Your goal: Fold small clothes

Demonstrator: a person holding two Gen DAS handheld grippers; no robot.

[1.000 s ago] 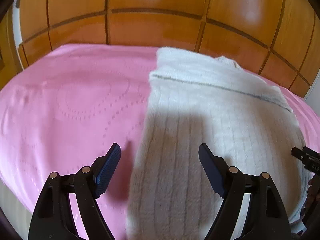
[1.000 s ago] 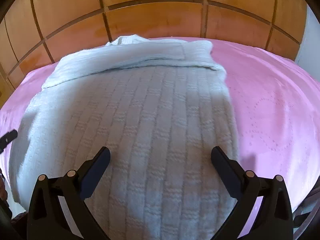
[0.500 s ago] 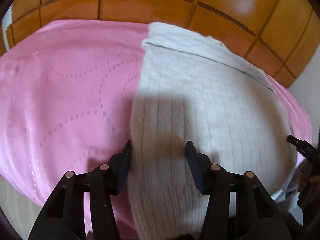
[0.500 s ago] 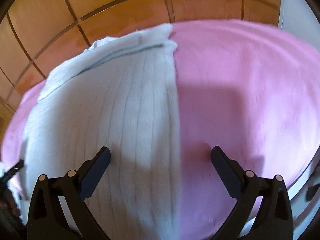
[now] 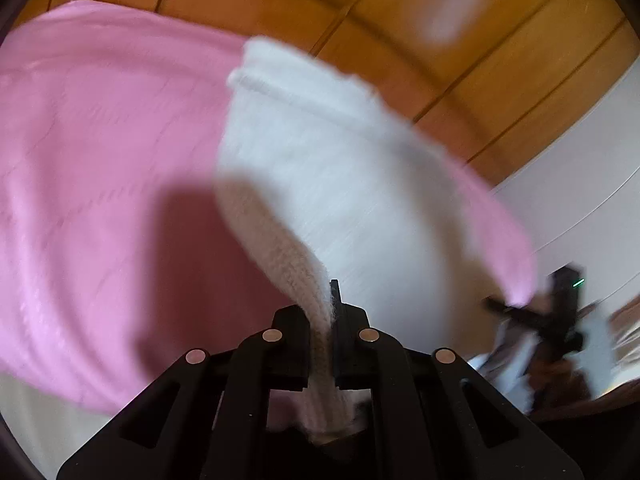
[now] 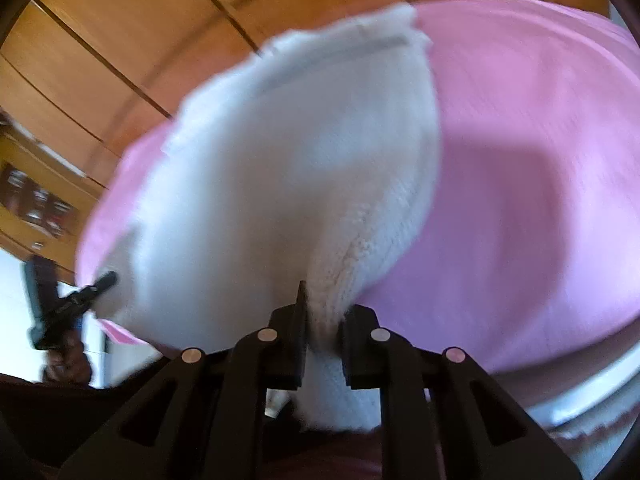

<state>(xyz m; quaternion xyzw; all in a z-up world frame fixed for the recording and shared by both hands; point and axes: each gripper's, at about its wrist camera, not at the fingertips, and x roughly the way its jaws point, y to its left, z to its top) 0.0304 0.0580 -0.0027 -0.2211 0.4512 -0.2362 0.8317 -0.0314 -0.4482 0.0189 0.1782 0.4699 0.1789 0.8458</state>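
Both my grippers are pinching the same white knit garment [image 5: 320, 168] right now. My left gripper [image 5: 320, 320] has its fingers clamped tight on the near left edge of it, the fabric bunched into a thick roll that runs down between the pads and out past the bottom of the view. My right gripper [image 6: 322, 320] has its fingers clamped on the near right edge of the garment [image 6: 288, 184], squeezed into a ridge the same way.

The near end is pulled up off the pink bedspread [image 5: 100, 152], while the far end with its folded band lies on the bed close to the wooden headboard [image 5: 400, 12]. There's a dark shadow on the spread just beside the lifted part in both views. From the left view I can see my right gripper as a blurry dark shape off at the right edge, and from the right view the left one shows at the left edge. Everything's pretty motion-blurred, so the knit texture is only sharp right at the fingers.
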